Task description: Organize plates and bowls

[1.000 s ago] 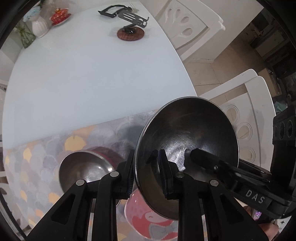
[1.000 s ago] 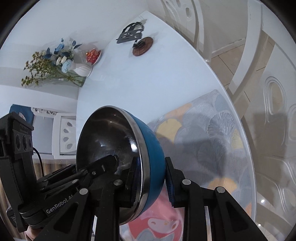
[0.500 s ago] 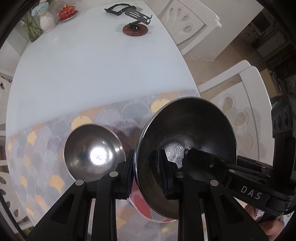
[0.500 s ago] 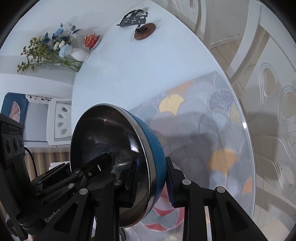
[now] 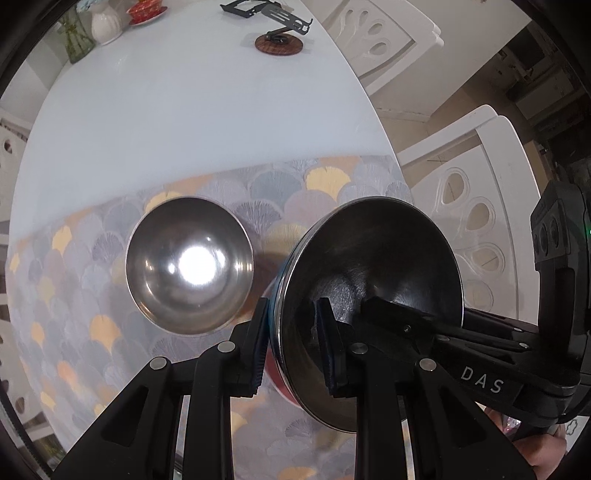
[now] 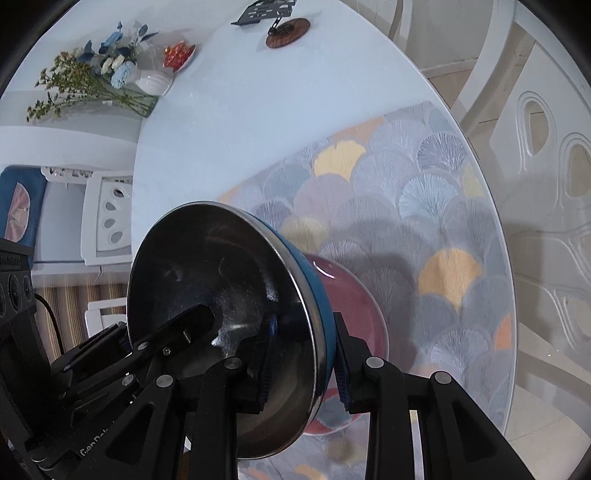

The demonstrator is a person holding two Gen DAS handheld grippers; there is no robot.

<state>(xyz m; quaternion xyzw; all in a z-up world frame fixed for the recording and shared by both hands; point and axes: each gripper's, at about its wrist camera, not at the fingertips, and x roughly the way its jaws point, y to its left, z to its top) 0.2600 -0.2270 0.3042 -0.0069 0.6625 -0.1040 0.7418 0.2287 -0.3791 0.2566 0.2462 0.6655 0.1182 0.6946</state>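
Observation:
A blue bowl with a steel inside [image 5: 373,280] is held tilted above the table by both grippers, one on each side of its rim. My left gripper [image 5: 295,350] is shut on its rim. My right gripper [image 6: 301,363] is shut on the same blue bowl [image 6: 221,295], and its far fingers show inside the bowl in each view. A second steel bowl [image 5: 190,264] sits upright on the patterned mat to the left. A red plate [image 6: 351,295] lies on the mat under the held bowl, mostly hidden.
The round white table [image 5: 184,110] carries a patterned mat [image 6: 424,221] at its near side. At the far edge stand a black phone stand [image 5: 277,26], a flower vase [image 6: 103,81] and a small red dish [image 6: 179,55]. White chairs [image 5: 480,192] surround the table.
Both grippers have lifted the blue bowl higher, so more of the table shows. The steel bowl on the mat is now in full view and the red plate lies further below.

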